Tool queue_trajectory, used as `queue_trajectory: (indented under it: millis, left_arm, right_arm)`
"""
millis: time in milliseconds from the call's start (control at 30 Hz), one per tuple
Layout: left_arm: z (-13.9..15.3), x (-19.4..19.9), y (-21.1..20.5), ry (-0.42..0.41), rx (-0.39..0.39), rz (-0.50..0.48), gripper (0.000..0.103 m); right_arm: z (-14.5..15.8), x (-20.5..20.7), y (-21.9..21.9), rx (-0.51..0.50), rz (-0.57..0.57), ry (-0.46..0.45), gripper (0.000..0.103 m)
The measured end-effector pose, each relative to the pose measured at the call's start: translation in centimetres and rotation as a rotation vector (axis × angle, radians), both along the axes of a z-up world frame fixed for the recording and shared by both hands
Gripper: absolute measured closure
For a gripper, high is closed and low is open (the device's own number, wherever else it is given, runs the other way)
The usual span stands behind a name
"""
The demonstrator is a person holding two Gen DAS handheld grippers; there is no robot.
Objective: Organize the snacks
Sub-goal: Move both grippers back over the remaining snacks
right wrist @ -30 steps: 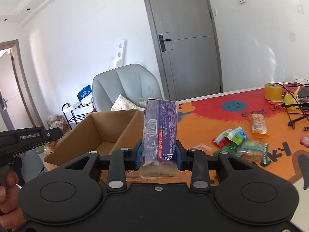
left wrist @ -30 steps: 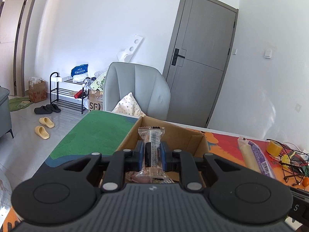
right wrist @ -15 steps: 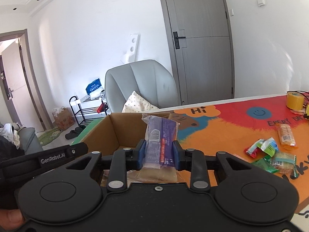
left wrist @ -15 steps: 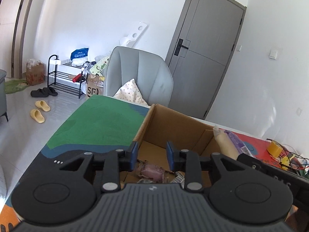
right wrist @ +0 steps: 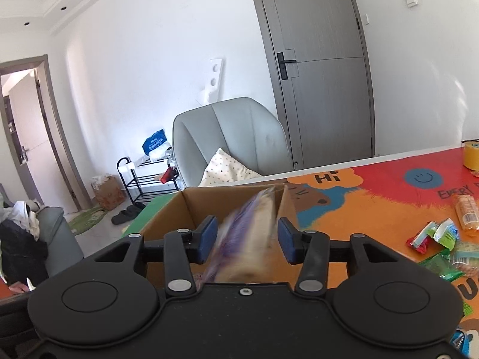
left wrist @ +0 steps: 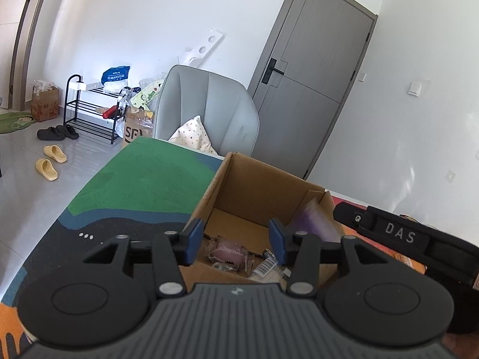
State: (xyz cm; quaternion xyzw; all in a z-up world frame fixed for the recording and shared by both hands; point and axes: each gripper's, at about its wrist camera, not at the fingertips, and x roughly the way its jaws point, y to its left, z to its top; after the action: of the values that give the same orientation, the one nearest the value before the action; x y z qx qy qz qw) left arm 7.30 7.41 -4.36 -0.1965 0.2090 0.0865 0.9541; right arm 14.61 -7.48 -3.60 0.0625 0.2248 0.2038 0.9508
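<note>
The left gripper (left wrist: 233, 240) was seen over the near edge of an open cardboard box (left wrist: 263, 191), its jaws opening with nothing between the blue pads; a pink-wrapped snack (left wrist: 226, 251) and a small barcoded packet (left wrist: 266, 266) were lying on the box floor below. The right gripper (right wrist: 247, 239) was held above the same box (right wrist: 191, 209), jaws opening, the pads standing clear of a purple snack packet (right wrist: 248, 239) that was blurred and tilted between them, over the box interior. More wrapped snacks (right wrist: 437, 236) were scattered on the orange table mat (right wrist: 374, 203) to the right. A grey chair (right wrist: 239, 137) was noted behind the table.
</note>
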Motion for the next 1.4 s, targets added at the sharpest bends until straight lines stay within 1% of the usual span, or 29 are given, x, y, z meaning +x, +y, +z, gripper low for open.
queue_trajectory:
  millis: [33, 67, 133, 200, 233, 267, 300, 333, 400, 500, 533, 667, 833, 1133, 1400]
  left_arm:
    - [0.0, -0.1, 0.0, -0.005, -0.005, -0.005, 0.053]
    - [0.0, -0.2, -0.1, -0.007, -0.001, 0.005, 0.048]
    - [0.1, -0.4, -0.3, -0.018, 0.006, 0.012, 0.044]
    - [0.2, -0.5, -0.6, -0.024, 0.018, 0.012, 0.035]
    - [0.2, -0.6, -0.8, -0.025, 0.027, 0.015, 0.033]
    - [0.2, -0.7, -1.0, -0.027, 0.033, 0.014, 0.029]
    - [0.3, -0.7, -1.2, -0.028, 0.038, 0.015, 0.025]
    - [0.3, -0.7, -1.5, -0.031, 0.045, 0.019, 0.022]
    - [0.5, -0.9, -1.9, -0.038, 0.052, 0.027, 0.014]
    - [0.5, -1.0, -2.7, -0.039, 0.076, 0.050, 0.009]
    - [0.5, -1.0, -3.0, -0.037, 0.087, 0.057, 0.009]
    - [0.6, -1.0, -4.2, -0.019, 0.118, 0.076, 0.005]
    - [0.9, -0.9, -5.6, -0.009, 0.138, 0.058, 0.005]
    - [1.5, -1.1, -8.7, -0.022, 0.176, 0.001, 0.005]
    - [1.4, -0.8, -11.4, -0.017, 0.195, -0.044, 0.004]
  right_arm:
    - [0.0, -0.2, -0.3, 0.003, -0.011, 0.001, 0.048]
    - [-0.1, -0.3, -0.8, 0.010, -0.023, 0.007, 0.045]
    - [-0.3, -0.4, -1.9, 0.022, -0.048, 0.031, 0.044]
    - [-0.6, -0.7, -2.8, 0.019, -0.071, 0.050, 0.042]
    - [-0.8, -0.9, -3.3, 0.015, -0.084, 0.057, 0.040]
    - [-1.0, -1.1, -3.8, 0.011, -0.097, 0.061, 0.035]
    - [-1.2, -1.3, -4.3, 0.006, -0.112, 0.064, 0.034]
    - [-1.3, -1.6, -4.6, 0.000, -0.122, 0.066, 0.031]
    - [-1.5, -2.0, -5.4, -0.012, -0.132, 0.077, 0.029]
    - [-1.7, -2.5, -6.5, -0.013, -0.152, 0.088, 0.020]
    - [-1.7, -2.7, -6.9, -0.013, -0.159, 0.088, 0.016]
    - [-2.0, -3.1, -8.8, -0.006, -0.186, 0.102, 0.008]
    - [-2.4, -3.5, -11.0, 0.012, -0.218, 0.116, 0.004]
    - [-2.5, -4.3, -14.3, 0.030, -0.263, 0.120, 0.003]
    - [-2.5, -4.9, -16.5, 0.020, -0.285, 0.119, 0.000]
